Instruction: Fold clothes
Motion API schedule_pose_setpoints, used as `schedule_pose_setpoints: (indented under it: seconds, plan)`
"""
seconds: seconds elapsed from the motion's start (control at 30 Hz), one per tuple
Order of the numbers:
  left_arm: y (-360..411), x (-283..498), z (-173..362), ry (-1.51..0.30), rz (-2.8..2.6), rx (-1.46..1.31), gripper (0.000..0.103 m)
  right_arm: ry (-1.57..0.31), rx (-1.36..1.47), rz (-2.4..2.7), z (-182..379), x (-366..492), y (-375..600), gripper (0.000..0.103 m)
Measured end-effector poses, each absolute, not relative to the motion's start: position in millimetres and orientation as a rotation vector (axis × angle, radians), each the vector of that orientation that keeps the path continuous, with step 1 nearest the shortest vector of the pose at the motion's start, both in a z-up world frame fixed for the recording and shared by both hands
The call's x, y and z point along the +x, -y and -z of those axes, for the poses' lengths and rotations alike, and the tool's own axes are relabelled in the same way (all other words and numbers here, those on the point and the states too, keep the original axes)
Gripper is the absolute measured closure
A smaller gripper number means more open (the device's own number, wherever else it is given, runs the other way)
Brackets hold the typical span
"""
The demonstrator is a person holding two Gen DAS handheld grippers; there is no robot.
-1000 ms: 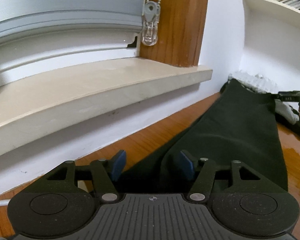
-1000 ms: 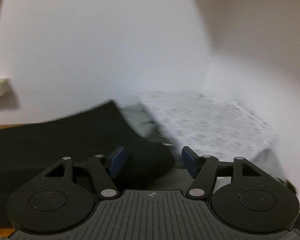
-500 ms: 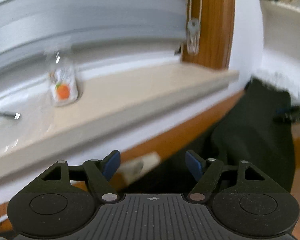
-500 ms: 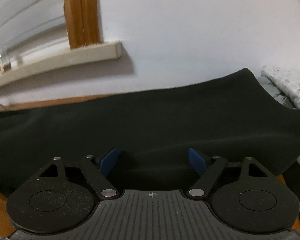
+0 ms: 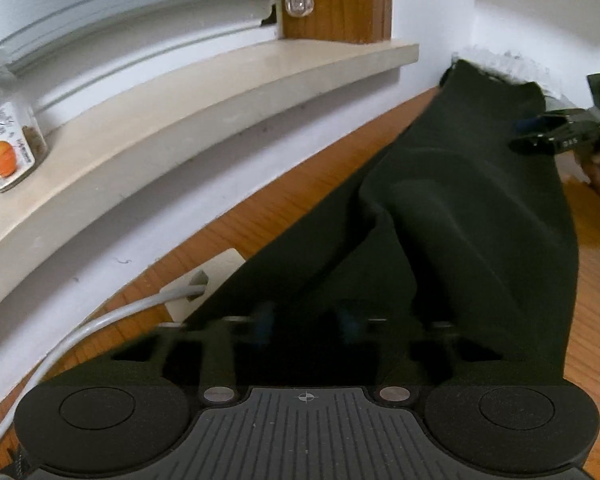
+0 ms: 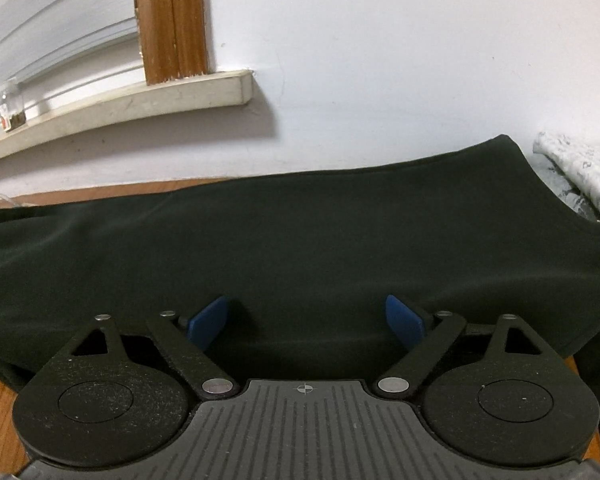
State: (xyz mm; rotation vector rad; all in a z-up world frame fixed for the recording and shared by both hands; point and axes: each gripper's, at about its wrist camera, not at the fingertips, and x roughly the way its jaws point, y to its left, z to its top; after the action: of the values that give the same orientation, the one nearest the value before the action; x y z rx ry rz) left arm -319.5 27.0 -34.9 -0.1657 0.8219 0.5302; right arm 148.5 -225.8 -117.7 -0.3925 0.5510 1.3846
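A long dark garment [image 5: 460, 208] lies stretched along the wooden table [image 5: 280, 200], with a raised fold near my left end. My left gripper [image 5: 306, 320] is at that end, its blurred blue pads drawn together on the cloth. In the right wrist view the garment [image 6: 300, 240] spreads wide across the frame. My right gripper [image 6: 306, 320] hovers at its near edge, jaws opening wide, pads not pressing on the fabric. The same right gripper [image 5: 540, 136] shows at the far right of the left wrist view, with part of a hand behind it.
A pale window sill [image 5: 180, 112] runs along the white wall, with a small jar [image 5: 8, 148] bearing an orange label on it. A white cable [image 5: 100, 324] and plug [image 5: 208, 276] lie by the garment's left end. White patterned cloth [image 6: 580, 172] sits past its right end.
My left gripper has slid along the table's edge, and its jaws have gone from wide to closed on the garment's end. The right gripper's jaws have widened; it swung from the white cloth to the dark garment.
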Motion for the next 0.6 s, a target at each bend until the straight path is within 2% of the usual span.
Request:
schedule_pose_setpoints:
  seconds: [0.13, 0.23, 0.3, 0.37, 0.6]
  plan:
    - [-23, -326, -1, -0.711, -0.661, -0.127, 0.096, -0.553, -0.39, -1.384, 117, 149, 226, 0.017]
    - [-29, -322, -14, -0.716, -0.775, -0.074, 0.092, -0.549, -0.399, -1.38, 117, 148, 225, 0.017]
    - [-34, -315, -4, -0.794, -0.802, -0.049, 0.084, -0.544, -0.407, -1.377, 117, 147, 224, 0.017]
    - [-33, -320, -2, -0.814, -0.835, -0.042, 0.054, -0.544, -0.407, -1.375, 117, 147, 224, 0.016]
    - [-18, -411, -39, -0.739, -0.993, -0.1, 0.033, -0.549, -0.399, -1.379, 117, 149, 225, 0.016]
